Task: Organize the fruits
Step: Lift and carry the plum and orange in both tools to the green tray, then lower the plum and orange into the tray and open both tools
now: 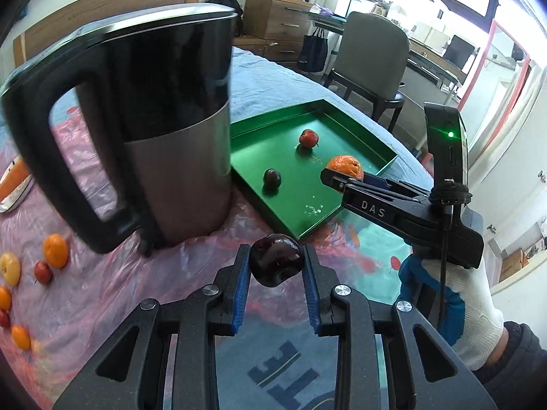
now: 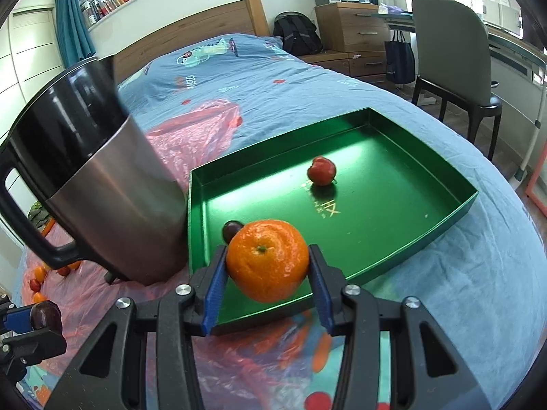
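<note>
Both grippers loaded at the green tray [image 2: 454, 205].
Left gripper [image 1: 276, 266] clamps a dark plum [image 1: 276, 263]; right gripper [image 2: 268, 266] clamps a mandarin [image 2: 267, 259] over the tray's near edge.

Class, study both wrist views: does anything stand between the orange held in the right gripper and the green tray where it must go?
Nothing visible does. The right gripper holds the orange over the green tray's near edge. The kettle stands beside the tray, left of the path.
</note>
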Motion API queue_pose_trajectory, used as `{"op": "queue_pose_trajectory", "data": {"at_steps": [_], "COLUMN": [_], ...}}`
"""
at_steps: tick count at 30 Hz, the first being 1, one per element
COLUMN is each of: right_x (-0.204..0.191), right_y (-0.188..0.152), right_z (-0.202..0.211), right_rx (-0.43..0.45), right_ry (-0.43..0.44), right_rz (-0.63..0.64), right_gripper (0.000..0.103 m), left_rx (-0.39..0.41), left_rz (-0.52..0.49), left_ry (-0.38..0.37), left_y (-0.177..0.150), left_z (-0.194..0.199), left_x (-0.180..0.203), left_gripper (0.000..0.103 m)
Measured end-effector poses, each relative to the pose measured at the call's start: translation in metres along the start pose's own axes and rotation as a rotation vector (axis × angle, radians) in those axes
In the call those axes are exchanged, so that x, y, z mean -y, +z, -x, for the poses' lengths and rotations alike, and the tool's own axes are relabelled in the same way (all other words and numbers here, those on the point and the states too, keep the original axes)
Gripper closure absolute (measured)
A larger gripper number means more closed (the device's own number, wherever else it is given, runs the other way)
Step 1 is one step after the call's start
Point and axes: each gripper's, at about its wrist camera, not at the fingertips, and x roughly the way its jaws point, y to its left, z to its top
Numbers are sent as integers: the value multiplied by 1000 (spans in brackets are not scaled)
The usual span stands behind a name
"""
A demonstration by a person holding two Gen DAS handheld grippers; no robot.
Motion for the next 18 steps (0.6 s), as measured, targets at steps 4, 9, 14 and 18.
{"op": "queue_pose_trajectory", "data": {"at_steps": [4, 9, 14, 18], "right_x": [28, 63, 87, 96], "right_y": [19, 40, 55, 57], "right_z": [-16, -37, -60, -76], "right_rx": [7, 10, 0, -15], "right_ry": [-40, -91, -134, -149], "right_rz": [-10, -21, -17, -20], "right_gripper": [53, 53, 53, 53], "left_rx": [-5, -30, -60, -96], "left_rz": [-36, -59, -72, -80], "left_ry": [-19, -29, -15, -3], "left_y": [27, 59, 79, 86], "left_z": [-28, -69, -104, -131], "left_x": [21, 39, 45, 47], "left_gripper": [78, 78, 78, 78]}}
